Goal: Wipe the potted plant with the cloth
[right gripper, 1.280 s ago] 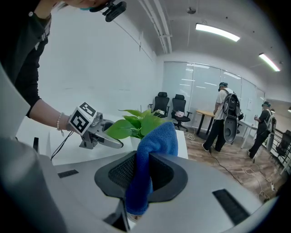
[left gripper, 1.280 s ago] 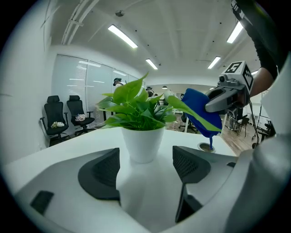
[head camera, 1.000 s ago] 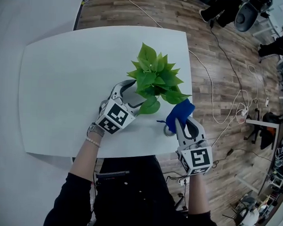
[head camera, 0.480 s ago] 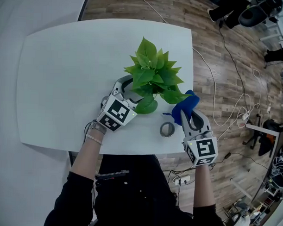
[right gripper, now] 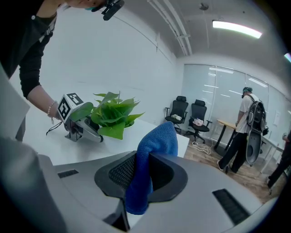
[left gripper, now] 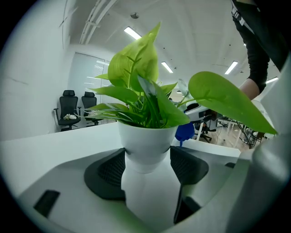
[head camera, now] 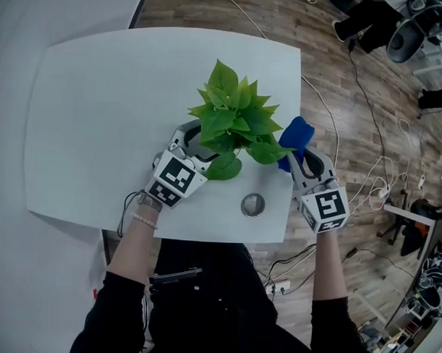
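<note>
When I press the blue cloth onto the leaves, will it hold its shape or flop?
Probably floppy: the blue cloth folds over in a soft hump past the right gripper, whose jaws pinch it. Its fuzzy weave looks grippy, so slipping out seems unlikely. The thin leaves will likely bend first.

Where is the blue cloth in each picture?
Head view: the blue cloth sits right of centre, in the right gripper, beside the potted plant.
Left gripper view: a small blue patch just right of the potted plant.
Right gripper view: bottom centre, pinched between the jaws.
Shared landmark: the potted plant, in all three.
</note>
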Available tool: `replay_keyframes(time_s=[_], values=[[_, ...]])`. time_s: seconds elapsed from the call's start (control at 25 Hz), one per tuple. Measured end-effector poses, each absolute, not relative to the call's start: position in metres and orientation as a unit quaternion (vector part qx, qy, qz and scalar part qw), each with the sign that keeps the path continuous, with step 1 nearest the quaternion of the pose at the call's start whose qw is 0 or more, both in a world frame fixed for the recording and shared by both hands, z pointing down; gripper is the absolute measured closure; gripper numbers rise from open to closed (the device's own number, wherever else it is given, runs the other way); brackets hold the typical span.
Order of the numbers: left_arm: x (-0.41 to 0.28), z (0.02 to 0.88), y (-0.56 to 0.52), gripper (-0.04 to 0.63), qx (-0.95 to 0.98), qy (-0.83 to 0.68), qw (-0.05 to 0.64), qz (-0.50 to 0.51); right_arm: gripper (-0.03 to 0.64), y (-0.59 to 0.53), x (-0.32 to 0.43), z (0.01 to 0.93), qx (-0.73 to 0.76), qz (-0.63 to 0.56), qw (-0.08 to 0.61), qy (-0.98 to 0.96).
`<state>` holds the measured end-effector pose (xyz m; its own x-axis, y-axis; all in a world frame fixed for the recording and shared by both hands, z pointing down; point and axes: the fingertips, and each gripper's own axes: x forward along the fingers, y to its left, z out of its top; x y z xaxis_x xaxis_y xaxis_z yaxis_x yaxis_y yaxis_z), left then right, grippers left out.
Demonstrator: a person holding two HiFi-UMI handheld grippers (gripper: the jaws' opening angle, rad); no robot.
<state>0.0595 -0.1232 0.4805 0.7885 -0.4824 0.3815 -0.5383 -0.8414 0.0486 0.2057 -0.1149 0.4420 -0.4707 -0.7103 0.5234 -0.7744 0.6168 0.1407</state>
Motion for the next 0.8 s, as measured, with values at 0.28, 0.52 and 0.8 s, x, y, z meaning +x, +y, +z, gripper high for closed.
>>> replay_keyframes(time_s=[0.28,0.52,0.8], values=[[0.059,0.481,-0.123,0.275,0.937,-0.28,0.082,0.189,0.522,-0.149,0.174,0.455,0.336,0.029,0.261,-0.905],[0.061,0.481,-0.122,0.276,0.935,-0.286,0.087,0.192,0.522,-0.16,0.14,0.461,0.274,0.02,0.243,-0.93],[0.061,0.481,-0.122,0.278,0.929,-0.303,0.093,0.189,0.522,-0.16,0.129,0.462,0.234,0.013,0.24,-0.942]])
